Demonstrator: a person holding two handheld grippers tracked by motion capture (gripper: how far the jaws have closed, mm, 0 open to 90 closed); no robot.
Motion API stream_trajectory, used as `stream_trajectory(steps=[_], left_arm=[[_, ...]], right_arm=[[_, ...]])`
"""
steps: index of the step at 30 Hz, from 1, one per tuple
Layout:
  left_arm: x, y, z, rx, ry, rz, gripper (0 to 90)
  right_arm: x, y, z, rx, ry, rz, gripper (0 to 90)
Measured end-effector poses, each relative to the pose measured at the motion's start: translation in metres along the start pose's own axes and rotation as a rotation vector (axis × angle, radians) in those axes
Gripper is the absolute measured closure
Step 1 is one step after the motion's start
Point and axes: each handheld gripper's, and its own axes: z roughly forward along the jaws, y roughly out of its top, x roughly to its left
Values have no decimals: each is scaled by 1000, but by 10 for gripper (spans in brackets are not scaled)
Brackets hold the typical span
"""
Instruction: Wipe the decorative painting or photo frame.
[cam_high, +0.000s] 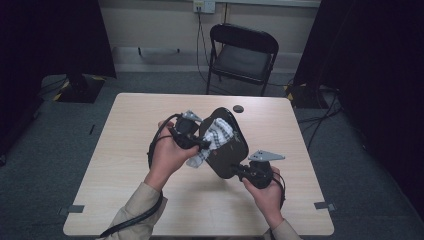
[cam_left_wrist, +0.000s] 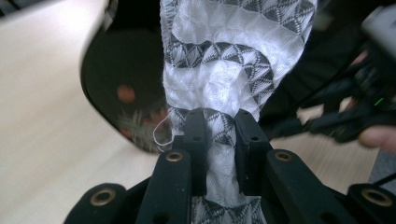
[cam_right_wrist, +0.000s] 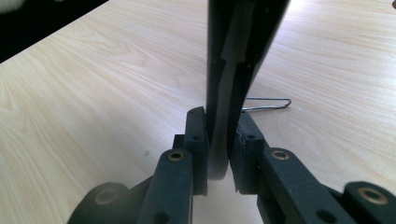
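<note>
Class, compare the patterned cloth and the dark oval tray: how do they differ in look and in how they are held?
The cloth is white with grey triangle bands, soft and bunched; the tray is dark, glossy and rigid. The left gripper pinches the cloth; the right gripper clamps the tray's thin edge. The cloth drapes against the tray's face, while the tray stands tilted. Both are held above the table.

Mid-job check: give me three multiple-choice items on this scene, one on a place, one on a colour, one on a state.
1. Where does the small dark round thing lie?
A. at the table's far edge
B. on the chair
C. on the floor

2. The cloth is
A. plain red
B. white with grey patterning
C. yellow

3. The right gripper is
A. open above the table
B. lying on the chair
C. shut on the dark tray's rim

Key: A, the small dark round thing lies by the table's far edge; B, the cloth shows it; C, the right gripper pinches the dark tray.
</note>
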Motion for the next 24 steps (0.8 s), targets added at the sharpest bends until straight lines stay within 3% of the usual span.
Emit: stream_trajectory(steps=[3,6,10,24], left_arm=[[-7,12,-4,-14,1,22,776],[-10,11,4,7,-14,31,776],[-9,-3,19,46,-25,22,776],[-4,-52,63,107,-46,-12,775]], right_arm=[[0,0,0,1,0,-2,790],[0,0,0,3,0,-1,790],[0,0,0,1,1,1,790],[-1,0,0,3,2,3,790]])
